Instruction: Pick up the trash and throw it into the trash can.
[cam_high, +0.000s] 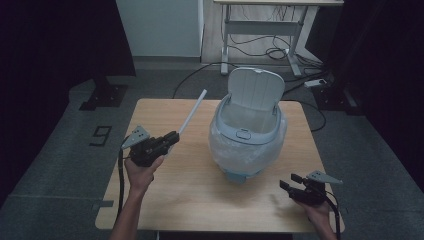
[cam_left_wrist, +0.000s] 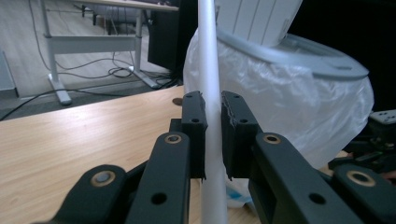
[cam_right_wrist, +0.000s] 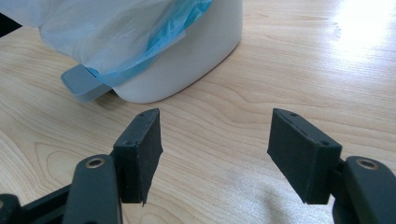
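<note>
Straw (cam_high: 192, 111) pinched near lower end by left gripper (cam_high: 172, 137), slanting up toward far side, left of lidded bin (cam_high: 248, 131). Light, thin, crushable; best gripped gently, low. Right gripper (cam_high: 289, 183) spread, empty, near right.

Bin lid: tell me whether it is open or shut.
Open. The lid stands raised behind the rim of the bin, tilted back, and the bag-lined inside is exposed from above.
</note>
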